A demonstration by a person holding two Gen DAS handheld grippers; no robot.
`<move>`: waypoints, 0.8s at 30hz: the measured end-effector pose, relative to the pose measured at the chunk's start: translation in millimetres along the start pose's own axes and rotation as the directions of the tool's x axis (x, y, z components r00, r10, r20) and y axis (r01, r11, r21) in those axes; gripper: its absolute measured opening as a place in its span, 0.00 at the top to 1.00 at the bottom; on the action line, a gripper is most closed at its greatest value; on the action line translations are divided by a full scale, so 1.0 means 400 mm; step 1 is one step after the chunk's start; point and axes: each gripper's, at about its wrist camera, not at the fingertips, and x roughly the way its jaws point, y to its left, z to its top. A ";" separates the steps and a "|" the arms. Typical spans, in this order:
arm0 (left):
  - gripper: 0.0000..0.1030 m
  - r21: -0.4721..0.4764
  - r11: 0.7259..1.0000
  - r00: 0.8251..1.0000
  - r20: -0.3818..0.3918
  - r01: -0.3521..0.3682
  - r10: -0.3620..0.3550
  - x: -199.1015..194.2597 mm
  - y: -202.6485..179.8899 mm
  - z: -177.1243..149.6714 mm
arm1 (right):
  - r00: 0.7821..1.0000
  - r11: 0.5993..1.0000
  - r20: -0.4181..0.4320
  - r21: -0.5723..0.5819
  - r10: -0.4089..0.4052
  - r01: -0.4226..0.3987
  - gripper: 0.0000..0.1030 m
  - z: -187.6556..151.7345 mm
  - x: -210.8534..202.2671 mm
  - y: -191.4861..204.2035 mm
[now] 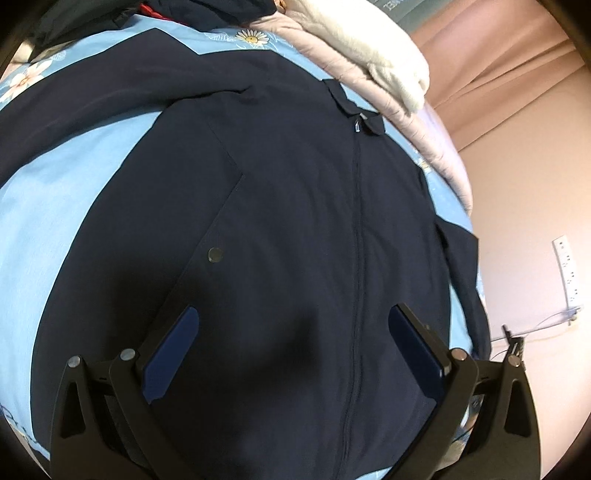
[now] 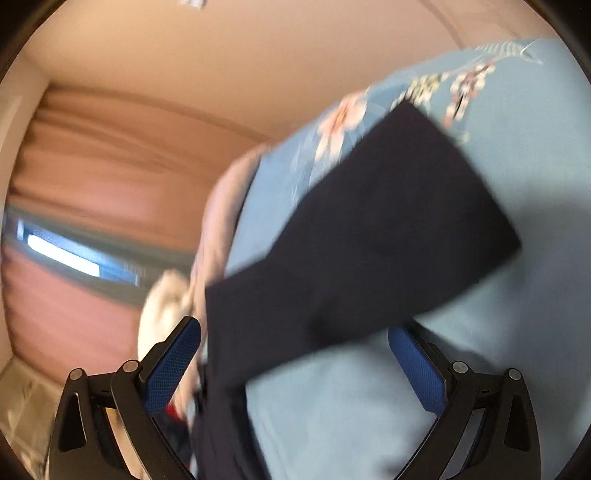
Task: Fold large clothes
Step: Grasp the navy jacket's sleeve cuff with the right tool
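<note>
A dark navy zip-up jacket lies spread front-up on a light blue floral bedsheet, collar toward the far side. My left gripper is open and empty, hovering over the jacket's lower front beside the zipper. In the blurred right wrist view, one navy sleeve lies stretched across the bedsheet. My right gripper is open and empty above the sleeve near where it joins the body.
A white fluffy blanket and a pale pink quilt lie at the bed's far edge. Pink curtains hang behind. A power strip with a cable lies on the floor at the right. More dark clothes are piled at the top.
</note>
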 end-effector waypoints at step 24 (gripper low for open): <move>0.00 0.066 0.997 0.997 0.062 0.045 -0.049 -0.021 0.041 0.189 | 0.998 0.613 -0.006 -0.789 -0.065 0.036 0.96 -0.233 0.050 0.799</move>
